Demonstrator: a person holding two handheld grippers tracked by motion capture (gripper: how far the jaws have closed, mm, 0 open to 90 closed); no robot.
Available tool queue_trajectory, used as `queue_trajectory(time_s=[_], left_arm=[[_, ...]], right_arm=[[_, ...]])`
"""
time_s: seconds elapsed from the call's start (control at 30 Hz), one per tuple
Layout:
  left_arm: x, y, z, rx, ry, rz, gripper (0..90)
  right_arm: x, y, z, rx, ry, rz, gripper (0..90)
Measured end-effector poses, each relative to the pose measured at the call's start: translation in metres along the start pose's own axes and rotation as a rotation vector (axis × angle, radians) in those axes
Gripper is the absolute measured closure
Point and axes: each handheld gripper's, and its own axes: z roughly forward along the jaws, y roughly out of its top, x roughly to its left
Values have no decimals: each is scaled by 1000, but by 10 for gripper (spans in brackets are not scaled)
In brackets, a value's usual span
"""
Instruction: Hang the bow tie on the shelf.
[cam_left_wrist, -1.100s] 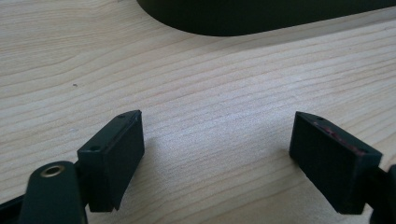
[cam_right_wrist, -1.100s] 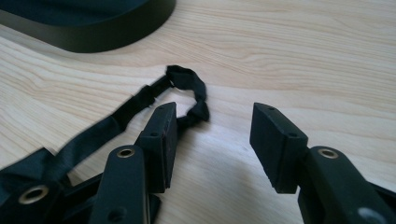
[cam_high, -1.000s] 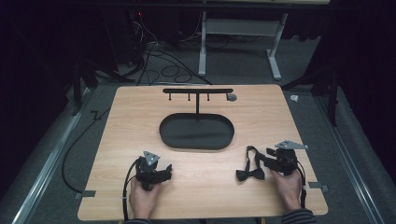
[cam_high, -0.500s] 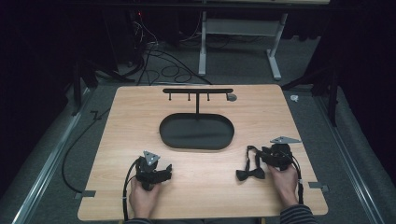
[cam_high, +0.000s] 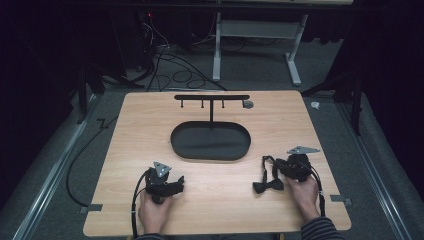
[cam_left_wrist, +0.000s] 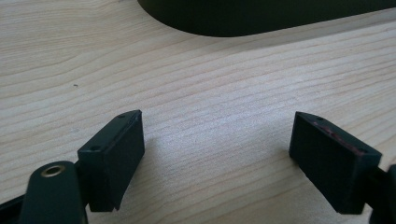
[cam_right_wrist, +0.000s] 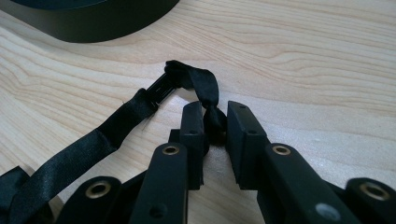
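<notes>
A black bow tie lies on the wooden table at the front right, its strap looping up toward the tray. My right gripper lies low over the table; its jaws have just been closing and now pinch a fold of the strap between the pads, as the right gripper view shows. My left gripper rests at the front left, held by a hand. Bare wood lies between the wide-apart jaws of the left gripper.
A black oval tray sits mid-table, with a thin T-shaped hanger stand rising from its far edge. A small grey disc lies beside the stand's right end. The tray's wall shows ahead of each gripper.
The right gripper's jaws have drawn together around the bow tie's strap, and the hand shifted slightly. The left gripper has stayed put.
</notes>
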Motion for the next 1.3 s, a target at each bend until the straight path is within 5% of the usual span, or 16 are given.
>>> queue_trajectory(time_s=[0.33, 0.5, 0.97, 1.3], left_arm=[[0, 0, 0, 0, 4, -3, 184], [0, -1, -1, 2, 3, -3, 183], [1, -1, -2, 3, 3, -3, 184], [0, -2, -2, 2, 4, -5, 184]], right_arm=[[5, 1, -8, -44, 9, -9, 795], [8, 4, -21, -113, 25, -12, 796], [21, 38, -54, -185, 38, -85, 810], [33, 56, -62, -202, 36, -123, 811]])
